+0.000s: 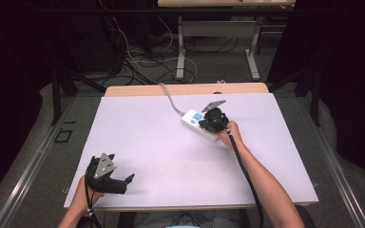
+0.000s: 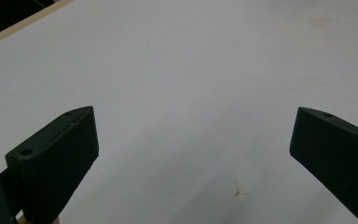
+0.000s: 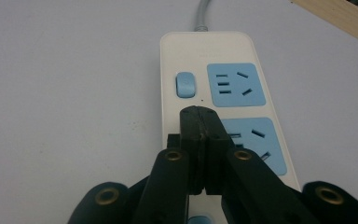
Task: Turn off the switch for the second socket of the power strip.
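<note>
A white power strip (image 1: pixel 196 121) with pale blue sockets lies right of centre on the white table top (image 1: pixel 161 147), its grey cable (image 1: pixel 170 99) running off to the far edge. My right gripper (image 1: pixel 211 120) hovers over the strip's middle. In the right gripper view its jaws are pressed together with nothing between them, the gripper (image 3: pixel 199 112) poised over the strip (image 3: pixel 214 51) just short of a small blue rocker switch (image 3: pixel 185 84) beside the far socket (image 3: pixel 236 84). My left gripper (image 1: pixel 129 179) rests near the front left corner, its jaws (image 2: pixel 193 140) spread wide over bare table.
The table's wooden far edge (image 1: pixel 185 89) borders a floor strewn with cables, with a second table's legs (image 1: pixel 180 61) beyond. A small brown speck (image 2: pixel 237 191) marks the surface near the left gripper.
</note>
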A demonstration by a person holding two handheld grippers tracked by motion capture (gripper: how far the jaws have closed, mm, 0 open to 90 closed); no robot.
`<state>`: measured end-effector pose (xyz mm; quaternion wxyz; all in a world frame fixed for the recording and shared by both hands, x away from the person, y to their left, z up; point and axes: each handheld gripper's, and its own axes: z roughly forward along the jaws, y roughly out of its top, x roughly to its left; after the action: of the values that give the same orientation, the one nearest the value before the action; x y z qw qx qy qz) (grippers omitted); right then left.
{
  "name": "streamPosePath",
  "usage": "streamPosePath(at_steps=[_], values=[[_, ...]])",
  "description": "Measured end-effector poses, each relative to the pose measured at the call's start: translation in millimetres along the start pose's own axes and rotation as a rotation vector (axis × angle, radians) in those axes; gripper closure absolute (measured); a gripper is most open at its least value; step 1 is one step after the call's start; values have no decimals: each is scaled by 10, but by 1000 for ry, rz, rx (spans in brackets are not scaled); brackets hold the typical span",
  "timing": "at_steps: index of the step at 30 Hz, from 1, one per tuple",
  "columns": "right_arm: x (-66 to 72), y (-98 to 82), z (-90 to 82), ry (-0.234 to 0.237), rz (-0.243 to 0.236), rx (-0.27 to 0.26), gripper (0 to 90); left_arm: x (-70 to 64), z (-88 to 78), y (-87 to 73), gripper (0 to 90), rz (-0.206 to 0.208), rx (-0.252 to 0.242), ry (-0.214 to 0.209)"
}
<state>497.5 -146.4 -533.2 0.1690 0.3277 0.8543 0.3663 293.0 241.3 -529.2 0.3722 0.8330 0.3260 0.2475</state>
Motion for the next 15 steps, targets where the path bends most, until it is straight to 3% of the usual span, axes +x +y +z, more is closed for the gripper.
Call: streamPosePath(at_steps=[5, 10, 15], values=[[9, -5, 1, -10, 14, -2, 900, 1, -6, -1, 10, 1, -1, -3], [-11, -23, 11, 15, 26, -23, 900, 0, -6, 0, 10, 1, 0, -3], [5, -21, 4, -8, 28, -12, 900, -1, -7, 1, 10, 3, 0, -3]])
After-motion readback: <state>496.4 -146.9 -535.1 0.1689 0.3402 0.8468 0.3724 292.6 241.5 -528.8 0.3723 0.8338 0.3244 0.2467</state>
